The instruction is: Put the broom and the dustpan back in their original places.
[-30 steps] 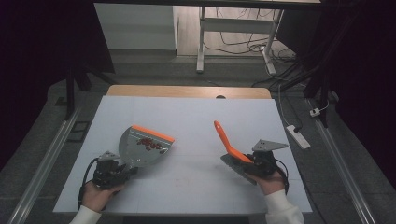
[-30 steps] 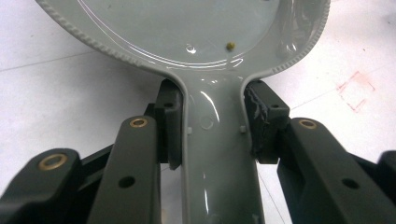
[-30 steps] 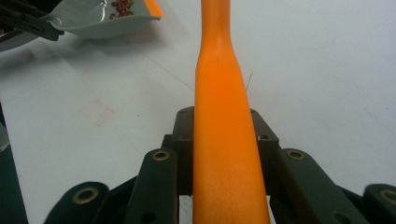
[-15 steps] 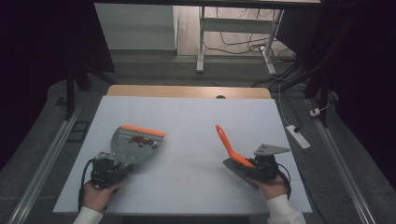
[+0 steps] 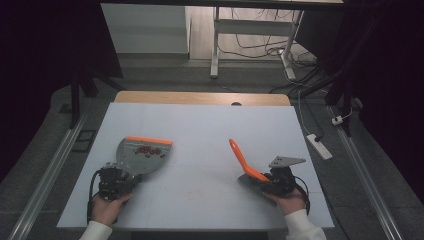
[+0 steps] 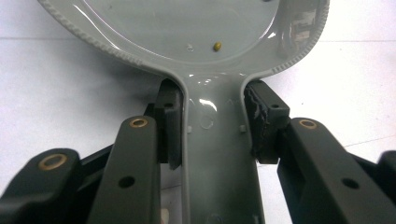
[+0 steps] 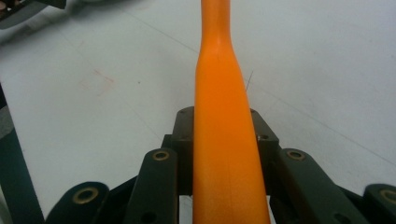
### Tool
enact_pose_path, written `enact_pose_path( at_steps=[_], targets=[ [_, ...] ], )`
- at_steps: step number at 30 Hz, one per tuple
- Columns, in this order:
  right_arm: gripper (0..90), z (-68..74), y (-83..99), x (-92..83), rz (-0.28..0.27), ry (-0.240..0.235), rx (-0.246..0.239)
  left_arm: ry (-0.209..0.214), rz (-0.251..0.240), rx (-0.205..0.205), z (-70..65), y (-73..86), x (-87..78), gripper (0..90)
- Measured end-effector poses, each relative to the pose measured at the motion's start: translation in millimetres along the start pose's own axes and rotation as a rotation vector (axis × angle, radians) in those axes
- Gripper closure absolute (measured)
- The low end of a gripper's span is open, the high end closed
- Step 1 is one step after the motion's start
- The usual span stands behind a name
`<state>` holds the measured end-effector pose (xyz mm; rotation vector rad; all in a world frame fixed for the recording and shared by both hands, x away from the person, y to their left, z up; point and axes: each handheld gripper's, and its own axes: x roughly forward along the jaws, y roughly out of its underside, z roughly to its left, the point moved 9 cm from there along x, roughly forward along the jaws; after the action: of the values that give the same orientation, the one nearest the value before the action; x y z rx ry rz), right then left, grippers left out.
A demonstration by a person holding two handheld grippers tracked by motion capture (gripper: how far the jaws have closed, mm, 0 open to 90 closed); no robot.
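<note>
I'm keeping the left gripper clamped on the dustpan's stiff, light, slippery handle, pan over the desk, while the right gripper is clamping the brush.

table white top, wooden far edge | power strip on floor right | cables behind

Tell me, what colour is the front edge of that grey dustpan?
Orange. The strip along the dustpan lip shows best in the high view.
</note>
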<state>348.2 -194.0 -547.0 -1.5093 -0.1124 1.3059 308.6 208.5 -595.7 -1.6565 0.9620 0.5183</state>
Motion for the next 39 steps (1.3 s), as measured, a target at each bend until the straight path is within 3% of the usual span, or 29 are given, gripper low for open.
enact_pose_path(
  at_steps=[14, 23, 29, 36, 39],
  targets=[
    [68.8, -32.0, 4.6, 5.5, 0.035, 0.026, 0.103, 0.000, 0.014, 0.008, -2.1, 1.5, 2.4, 61.2],
    [56.4, -48.5, 8.6, 10.7, 0.077, 0.072, 0.131, 0.005, 0.038, 0.021, -3.8, 4.0, 5.3, 61.1],
    [44.5, -62.5, 13.8, 14.9, 0.107, 0.113, 0.187, 0.005, 0.039, 0.023, -4.1, 4.0, 6.0, 61.1],
    [39.8, -65.6, 14.2, 15.4, 0.112, 0.139, 0.188, 0.008, 0.033, 0.024, -4.2, 3.7, 5.5, 60.3],
    [36.9, -67.8, 14.3, 14.2, 0.115, 0.170, 0.178, 0.006, 0.030, 0.030, -3.9, 3.6, 4.5, 53.7]
  ],
)
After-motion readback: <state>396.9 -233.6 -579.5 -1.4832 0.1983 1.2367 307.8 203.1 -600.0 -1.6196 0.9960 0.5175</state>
